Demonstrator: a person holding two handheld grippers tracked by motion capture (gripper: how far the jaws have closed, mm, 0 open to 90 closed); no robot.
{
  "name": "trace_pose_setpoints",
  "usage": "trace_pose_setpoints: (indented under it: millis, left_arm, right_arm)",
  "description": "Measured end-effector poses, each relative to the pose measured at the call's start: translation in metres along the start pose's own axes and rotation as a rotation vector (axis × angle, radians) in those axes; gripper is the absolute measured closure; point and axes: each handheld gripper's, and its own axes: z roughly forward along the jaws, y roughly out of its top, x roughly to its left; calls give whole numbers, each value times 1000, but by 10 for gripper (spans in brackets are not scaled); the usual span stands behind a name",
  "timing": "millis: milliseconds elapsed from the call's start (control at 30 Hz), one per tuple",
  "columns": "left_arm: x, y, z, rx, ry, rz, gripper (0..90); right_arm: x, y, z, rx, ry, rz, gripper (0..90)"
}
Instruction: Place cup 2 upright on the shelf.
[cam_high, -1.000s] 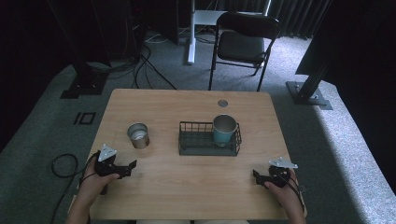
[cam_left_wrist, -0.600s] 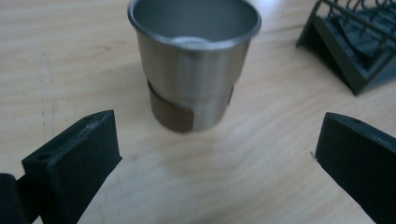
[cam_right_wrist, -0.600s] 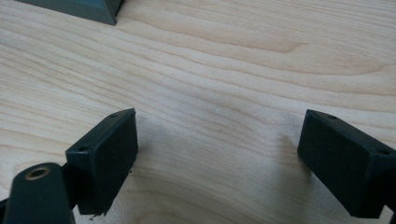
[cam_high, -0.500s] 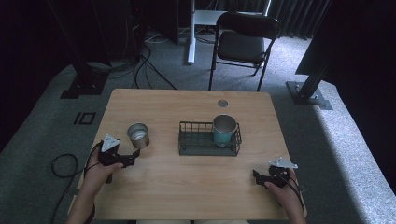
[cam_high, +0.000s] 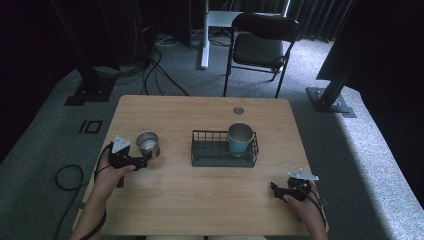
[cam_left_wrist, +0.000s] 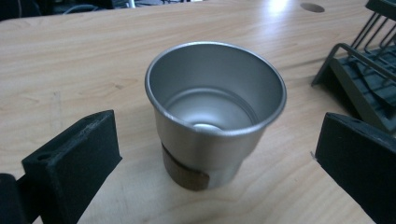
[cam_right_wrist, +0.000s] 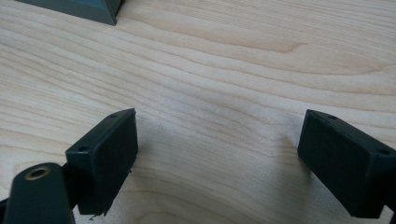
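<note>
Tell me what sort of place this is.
Probably a lab or studio set up for recording: a light wooden table on grey carpet, black metal rig stands, loose floor cables and a black folding chair.

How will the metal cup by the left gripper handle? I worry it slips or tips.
The metal cup looks thin-walled and empty, so probably light and stiff. Its smooth sides, narrowing downward, could slip in the open left gripper. Being wider at the rim than the base, it may tip if pushed high.
</note>
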Motion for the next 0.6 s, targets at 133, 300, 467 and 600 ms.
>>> trace_pose_setpoints:
  millis: [133,300,467,600]
  left_arm:
    - [-2,5,6,-3,-7,3,4]
    - [-3,9,15,6,-11,6,4]
    - [-3,15,21,1,-11,8,4]
    - [-3,17,26,4,-10,9,4]
  right_arm:
    - [0,0,0,0,0,-1,118]
    - [0,0,0,0,0,0,118]
    - [0,0,0,0,0,0,118]
    - [0,0,0,0,0,1,119]
